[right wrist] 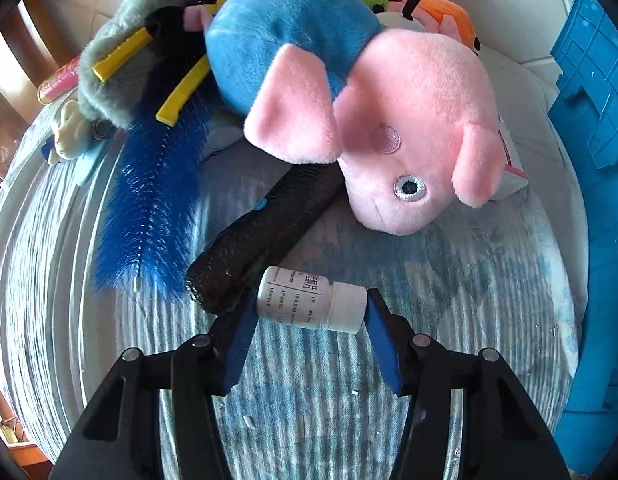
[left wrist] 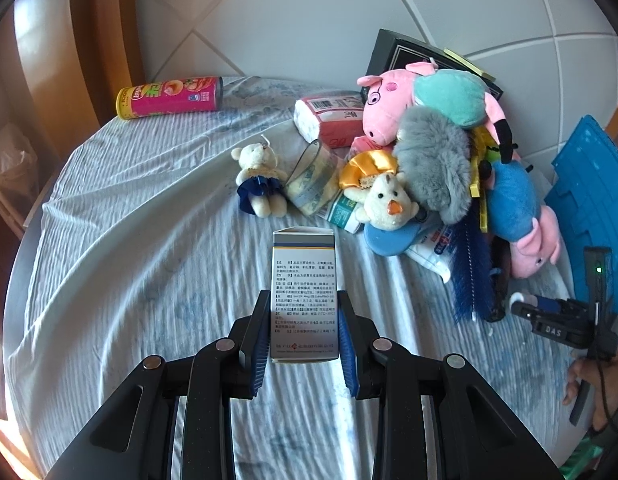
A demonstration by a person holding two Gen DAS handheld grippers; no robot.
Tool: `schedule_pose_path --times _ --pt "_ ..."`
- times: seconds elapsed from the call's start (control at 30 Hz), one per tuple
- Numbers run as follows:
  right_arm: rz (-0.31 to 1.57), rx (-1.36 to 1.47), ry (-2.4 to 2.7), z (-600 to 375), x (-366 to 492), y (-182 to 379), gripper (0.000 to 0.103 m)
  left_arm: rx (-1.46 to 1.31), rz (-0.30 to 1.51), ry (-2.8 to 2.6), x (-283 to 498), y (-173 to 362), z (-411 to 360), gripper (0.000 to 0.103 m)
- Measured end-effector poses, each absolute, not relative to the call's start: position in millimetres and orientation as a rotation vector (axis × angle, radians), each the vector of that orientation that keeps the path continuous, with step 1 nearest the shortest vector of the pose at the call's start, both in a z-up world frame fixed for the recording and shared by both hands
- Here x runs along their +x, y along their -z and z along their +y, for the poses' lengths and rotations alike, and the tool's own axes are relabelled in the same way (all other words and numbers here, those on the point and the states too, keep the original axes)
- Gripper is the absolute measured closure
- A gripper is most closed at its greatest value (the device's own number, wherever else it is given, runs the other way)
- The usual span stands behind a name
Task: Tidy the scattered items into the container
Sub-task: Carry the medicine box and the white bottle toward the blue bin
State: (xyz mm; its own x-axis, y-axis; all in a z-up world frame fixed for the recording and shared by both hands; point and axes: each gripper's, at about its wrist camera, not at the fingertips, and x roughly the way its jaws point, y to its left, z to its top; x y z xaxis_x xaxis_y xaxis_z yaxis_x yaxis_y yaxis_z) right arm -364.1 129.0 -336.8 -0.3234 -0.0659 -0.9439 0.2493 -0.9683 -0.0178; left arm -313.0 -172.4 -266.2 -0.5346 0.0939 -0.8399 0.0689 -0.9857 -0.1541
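My left gripper [left wrist: 303, 300] is shut on a white medicine box [left wrist: 303, 280] printed with text, held just above the striped bed sheet. My right gripper [right wrist: 311, 304] is shut on a small white pill bottle [right wrist: 313, 300] lying sideways between its blue pads. The blue plastic container [right wrist: 589, 152] stands at the right edge; it also shows in the left wrist view [left wrist: 589, 192]. A pile of plush toys lies ahead: a blue-bodied pink pig [right wrist: 369, 112], a pink pig with glasses [left wrist: 393, 100], a grey furry toy [left wrist: 433, 164] and a duck plush [left wrist: 385, 200].
A small teddy bear [left wrist: 259, 176], a clear cup [left wrist: 313, 184], a tissue pack [left wrist: 329, 116] and a pink chips can [left wrist: 169, 98] lie on the sheet. A blue brush [right wrist: 145, 208] and a black roller [right wrist: 261, 236] lie beside the bottle. A padded headboard stands behind.
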Motion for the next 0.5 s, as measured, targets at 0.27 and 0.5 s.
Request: schedule_pose_path --times 0.27,0.5 --pt "0.261 1.594 2.418 133 -343 296 0.05 -1.465 -0.262 -2.753 -306 248 -166 0.074" --pt "0.215 1.486 2.447 140 -315 259 0.05 -1.412 -0.239 -2.793 -293 224 -163 0.074"
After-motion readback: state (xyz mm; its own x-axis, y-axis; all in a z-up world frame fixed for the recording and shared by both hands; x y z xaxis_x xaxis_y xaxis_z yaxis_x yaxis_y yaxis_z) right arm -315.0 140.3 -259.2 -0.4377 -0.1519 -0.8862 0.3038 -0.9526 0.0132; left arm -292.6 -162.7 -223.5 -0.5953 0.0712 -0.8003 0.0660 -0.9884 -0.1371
